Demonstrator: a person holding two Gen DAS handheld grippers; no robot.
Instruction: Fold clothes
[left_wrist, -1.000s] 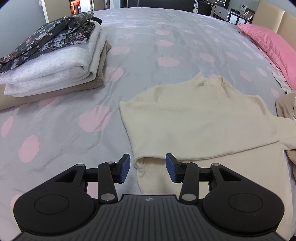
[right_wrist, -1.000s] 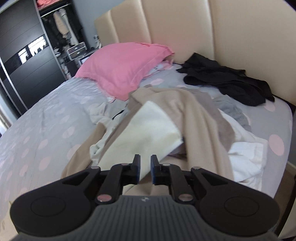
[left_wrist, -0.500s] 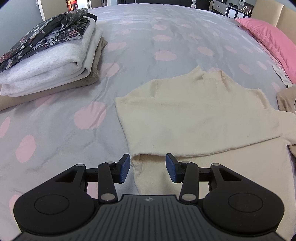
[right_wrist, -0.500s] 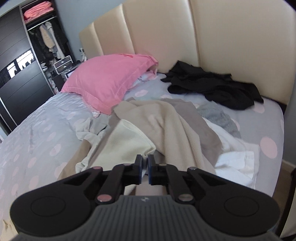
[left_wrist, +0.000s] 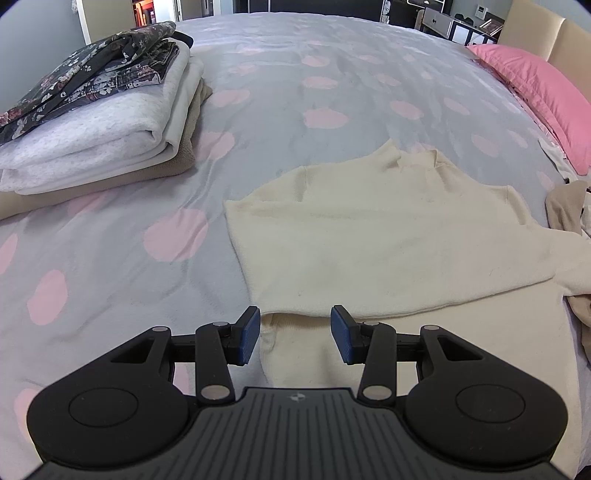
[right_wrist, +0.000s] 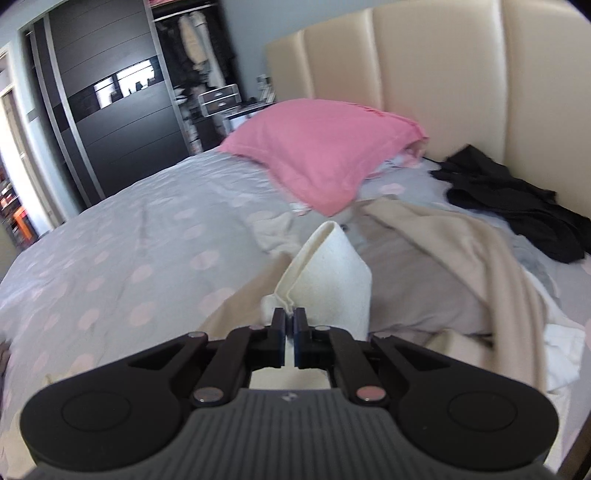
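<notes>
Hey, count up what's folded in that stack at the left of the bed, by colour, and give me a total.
Dark floral garment: 1
Light grey fleece garment: 1
White folded garment: 1
Beige folded garment: 1
Total: 4 layers showing; the stack runs out of frame.

There are no words or numbers to read here. Each tool body has only a tiny round mark, too small to make out.

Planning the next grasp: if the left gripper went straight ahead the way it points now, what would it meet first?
Most likely the cream sweater. The open left gripper sits just before the sweater's folded-over edge, with cream fabric already between the fingers. How high it is above the cloth is unclear.
</notes>
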